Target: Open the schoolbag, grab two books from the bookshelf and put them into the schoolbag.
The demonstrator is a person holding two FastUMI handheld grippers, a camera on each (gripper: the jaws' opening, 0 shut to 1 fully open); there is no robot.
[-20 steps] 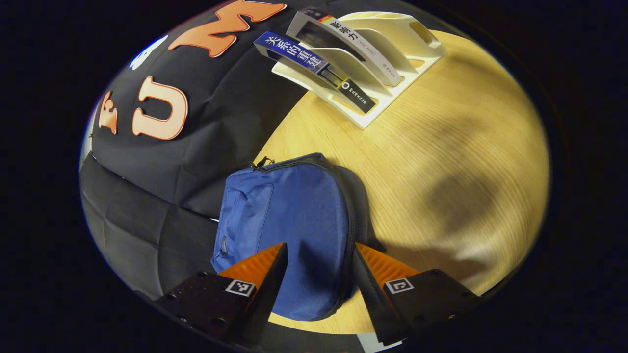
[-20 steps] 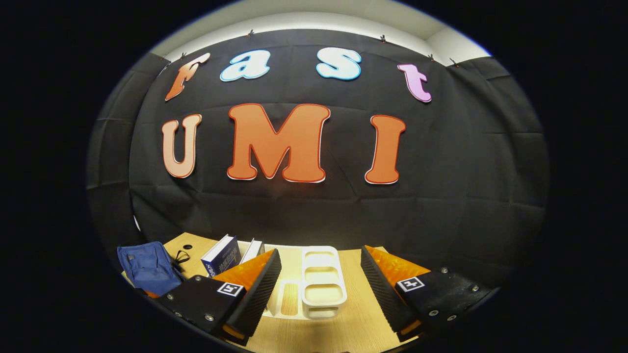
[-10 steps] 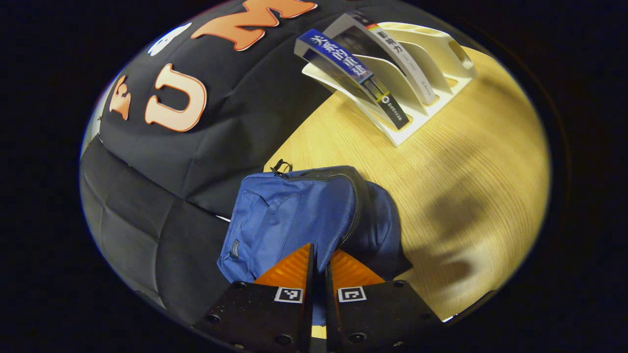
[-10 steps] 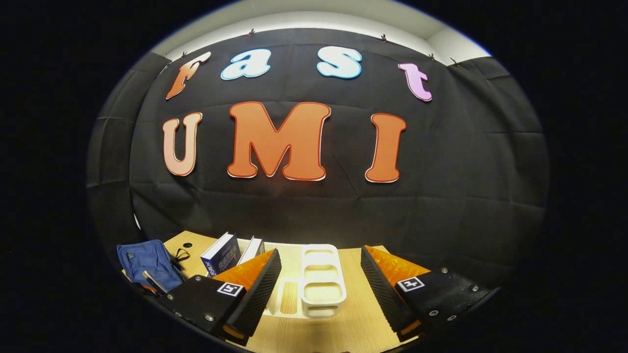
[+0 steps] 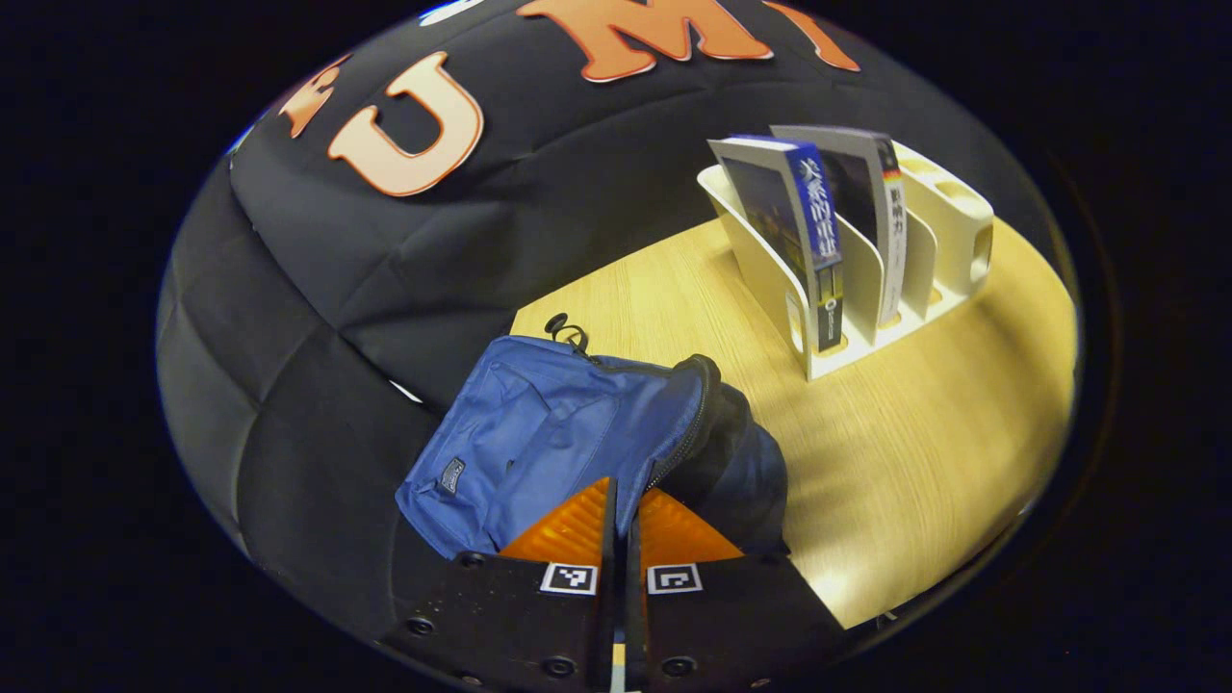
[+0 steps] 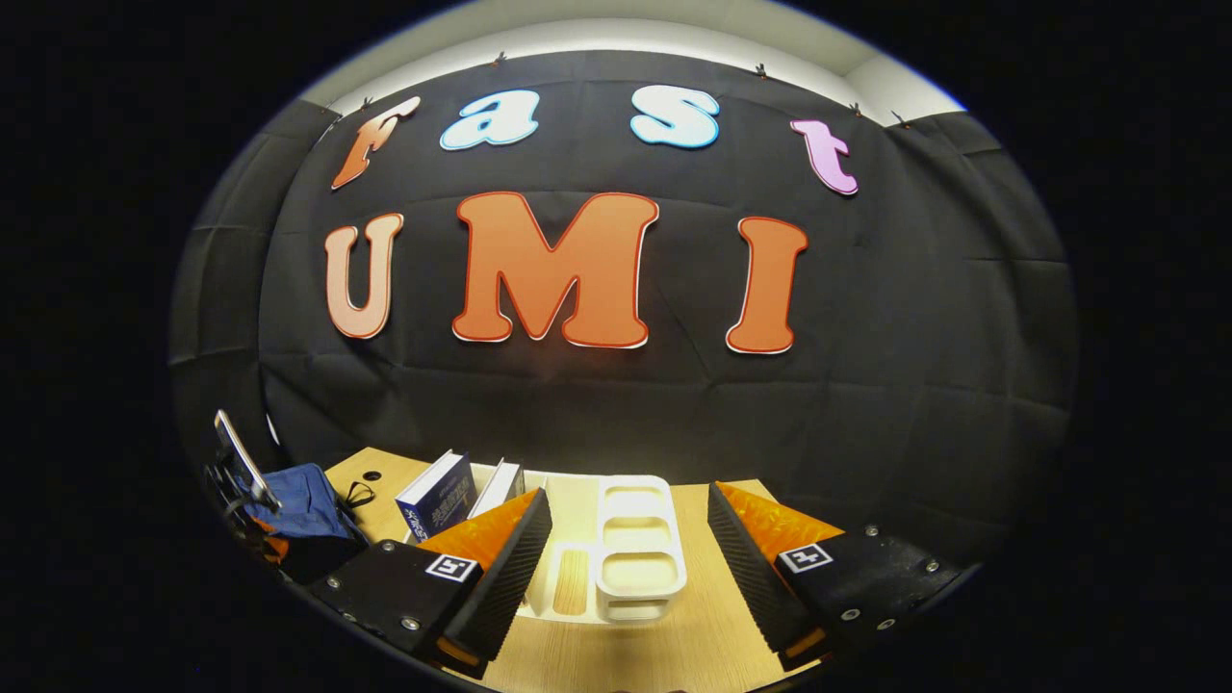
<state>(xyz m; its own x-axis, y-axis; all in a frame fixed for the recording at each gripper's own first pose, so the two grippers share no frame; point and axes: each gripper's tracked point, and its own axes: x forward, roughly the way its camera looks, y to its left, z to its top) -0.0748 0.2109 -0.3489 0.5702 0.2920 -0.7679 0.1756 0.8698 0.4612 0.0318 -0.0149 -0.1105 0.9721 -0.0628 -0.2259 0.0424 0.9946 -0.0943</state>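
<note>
The blue schoolbag (image 5: 539, 438) lies on the wooden table near the cloth wall. My left gripper (image 5: 624, 491) is shut on the zipped edge of its front flap, and the flap is raised so the dark inside (image 5: 746, 462) shows. The white bookshelf (image 5: 770, 279) holds a blue-spined book (image 5: 813, 231) and a pale-spined book (image 5: 890, 217), both upright. My right gripper (image 6: 628, 496) hangs open above the bookshelf (image 6: 640, 577), nothing between its fingers. Left of it are the two books (image 6: 438, 491), the schoolbag (image 6: 303, 491) and the far-off left gripper (image 6: 241, 457).
The wooden table (image 5: 924, 423) has free room between the bag and the bookshelf and in front of the shelf. The black cloth wall (image 6: 616, 414) stands close behind both. The shelf's right-hand slots (image 5: 953, 231) hold no books.
My left gripper closed on the bag's flap edge and has lifted it, opening the bag wider. The right gripper has barely moved and stays open.
</note>
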